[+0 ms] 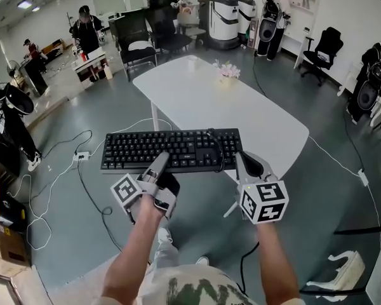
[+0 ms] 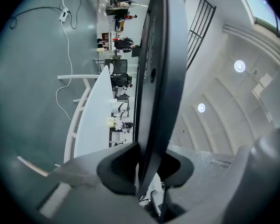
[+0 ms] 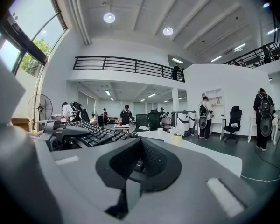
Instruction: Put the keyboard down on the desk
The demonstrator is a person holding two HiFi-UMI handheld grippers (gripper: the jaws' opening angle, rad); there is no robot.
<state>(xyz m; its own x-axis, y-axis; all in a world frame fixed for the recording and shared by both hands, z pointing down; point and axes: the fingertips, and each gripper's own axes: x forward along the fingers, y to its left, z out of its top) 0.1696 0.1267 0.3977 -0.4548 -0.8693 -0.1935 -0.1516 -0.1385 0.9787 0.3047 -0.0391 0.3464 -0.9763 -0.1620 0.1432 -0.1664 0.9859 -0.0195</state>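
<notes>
Above the near end of the long white bench [image 1: 241, 113] with rounded corners, the flat black plastic keyboard [image 1: 171, 150] hangs in the air, keys up and roughly level. The task is therefore not yet done; judging by how things lie, the carry to the bench is nearly over and what is left is the lowering and the letting go. In the head view the keyboard's far edge and right half overlap the bench's near end, while its left part hangs over the grey floor [image 1: 63, 234]. The grey left gripper [image 1: 160, 162] with black pads is clamped on the keyboard's near long edge, a little left of its middle. The left gripper view shows the board edge-on, pinched between the two pads with no gap. The matching grey right gripper [image 1: 251, 165] sits just beside the keyboard's right near corner. Whether it touches the keyboard I cannot tell. In the right gripper view its jaws look drawn together with nothing I can make out between them, and the keyboard lies off to their left. A thin black cable [image 1: 219, 151] crosses the keyboard's right part and drops past its near edge. Farther along the bench stands a small pot of pale flowers [image 1: 228, 72], well apart from the keyboard.
</notes>
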